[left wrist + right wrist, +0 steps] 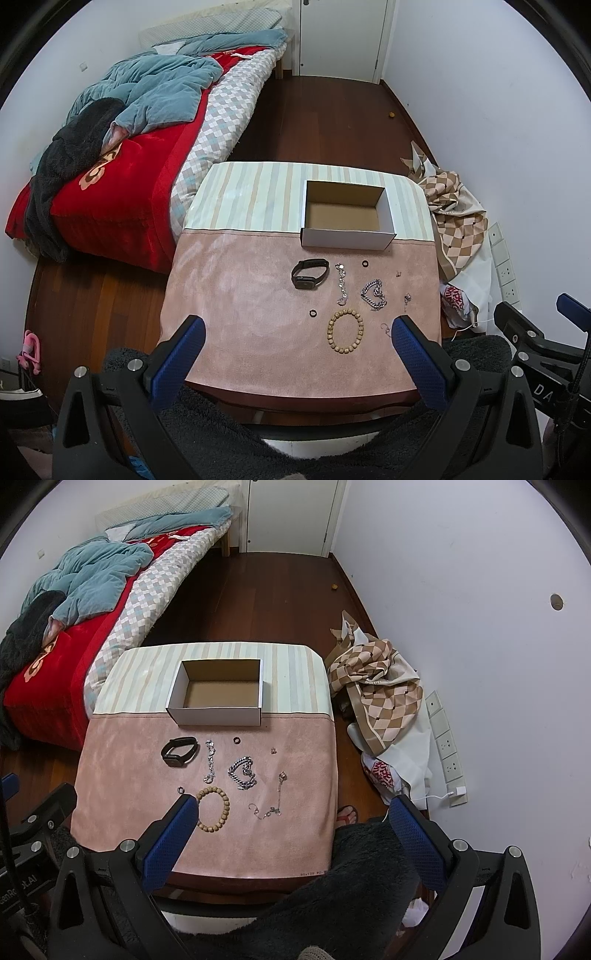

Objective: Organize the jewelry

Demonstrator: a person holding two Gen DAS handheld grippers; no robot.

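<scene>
On the body of the right gripper (pixel 546 387), seen at the edge of the left wrist view, the white letters "DA" can be read. On the left gripper (pixel 22 886), in the right wrist view, stands "enRobot.AI", cut at the start. The pink mat (pixel 310 874) has small print at its near edge, about "80x120", hardly legible.

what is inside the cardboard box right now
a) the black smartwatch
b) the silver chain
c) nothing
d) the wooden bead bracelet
c: the cardboard box shows only its bare brown floor, while the black smartwatch, wooden bead bracelet and silver chain all lie on the pink cloth in front of it.
</scene>
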